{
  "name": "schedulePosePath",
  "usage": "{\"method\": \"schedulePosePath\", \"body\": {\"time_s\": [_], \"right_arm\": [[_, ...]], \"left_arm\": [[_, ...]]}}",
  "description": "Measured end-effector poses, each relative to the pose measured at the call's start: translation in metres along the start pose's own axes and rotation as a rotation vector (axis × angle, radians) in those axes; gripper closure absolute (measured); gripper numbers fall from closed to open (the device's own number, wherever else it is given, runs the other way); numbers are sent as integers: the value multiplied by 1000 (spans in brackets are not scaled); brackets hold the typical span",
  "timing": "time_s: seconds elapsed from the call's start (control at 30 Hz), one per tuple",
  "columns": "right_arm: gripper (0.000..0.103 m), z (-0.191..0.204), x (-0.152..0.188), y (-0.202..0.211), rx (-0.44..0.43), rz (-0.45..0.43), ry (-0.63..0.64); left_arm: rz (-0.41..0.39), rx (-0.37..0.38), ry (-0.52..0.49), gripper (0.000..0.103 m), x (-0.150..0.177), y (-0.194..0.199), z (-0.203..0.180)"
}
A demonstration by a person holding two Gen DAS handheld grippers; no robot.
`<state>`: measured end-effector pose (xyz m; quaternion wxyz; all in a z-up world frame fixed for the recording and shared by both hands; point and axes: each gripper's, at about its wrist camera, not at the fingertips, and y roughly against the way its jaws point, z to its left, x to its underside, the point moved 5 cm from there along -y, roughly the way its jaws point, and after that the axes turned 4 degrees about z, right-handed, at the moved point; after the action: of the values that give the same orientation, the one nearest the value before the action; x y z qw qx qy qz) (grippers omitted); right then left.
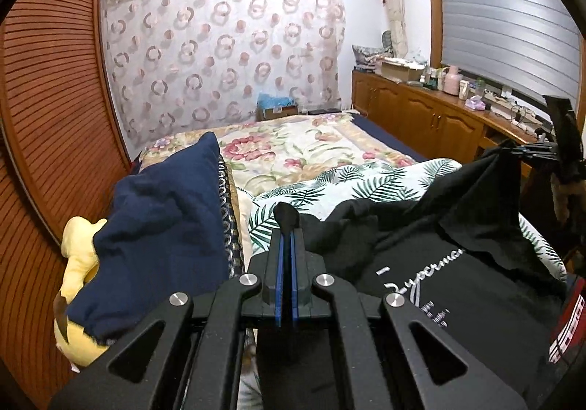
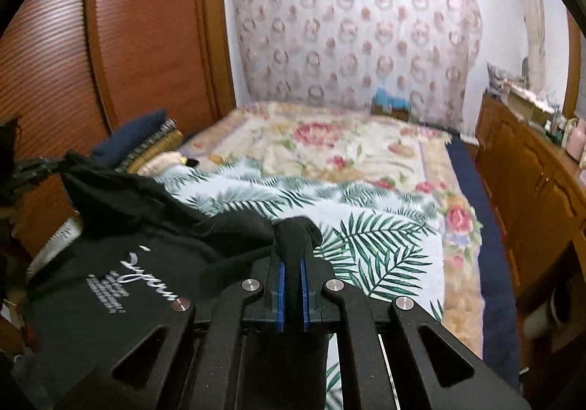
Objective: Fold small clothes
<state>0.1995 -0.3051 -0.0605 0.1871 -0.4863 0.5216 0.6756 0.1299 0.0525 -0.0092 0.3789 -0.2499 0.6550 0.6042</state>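
- my left gripper (image 1: 287,227) is clenched on a pinch of the black t-shirt (image 1: 476,285); a nub of black cloth pokes out past the blue pads at 12 o'clock in the left wrist view
- my right gripper (image 2: 293,241) is likewise clamped on another edge of the same black t-shirt (image 2: 121,227); cloth is bunched between the jaws and spills over the tips
- the shirt hangs slack between both grippers above the palm-leaf sheet (image 2: 366,238), white script print facing up; from the left camera it fills 3 to 5 o'clock, from the right camera 8 to 10 o'clock
- in each view the other gripper shows at the far edge with the shirt pulled up to a peak at it; right one at 3 o'clock (image 1: 542,150), left one at 9 o'clock (image 2: 33,164)
- the floral blanket (image 1: 304,150) covers the bed beyond; a navy pillow (image 1: 161,227) and a yellow plush toy (image 1: 78,260) lie at 9 o'clock in the left view; the wooden cabinet (image 2: 531,183) runs along 3 o'clock in the right view
- step, my judgement: both corners gripped, shirt lifted for spreading; no fold made yet, task early
- next move calls for drawing the two grippers apart to tension the edge, then laying the shirt flat on the sheet; risk is the thin pinch slipping out
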Motion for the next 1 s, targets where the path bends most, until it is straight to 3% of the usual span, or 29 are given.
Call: {"method": "schedulePosePath", "body": {"time_s": [0.13,0.4,0.7,0.87,1.0], "right_arm": [[97,20,24,39,-8,-28,17],[97,37,69,83,-19,0,22],[97,40,92,135,-17,49,-17],[97,45,98,156,-23,62,-40],[97,52,119,148,-33,127,-62]], "left_arm": [[-14,-20,14,99,16,21,0],[-26,-4,76,99,52,54,1],[1,-31,63,99,84,94,2],[35,-23,67,99,100,100,-6],[91,-36,64,99,117,84,-9]]}}
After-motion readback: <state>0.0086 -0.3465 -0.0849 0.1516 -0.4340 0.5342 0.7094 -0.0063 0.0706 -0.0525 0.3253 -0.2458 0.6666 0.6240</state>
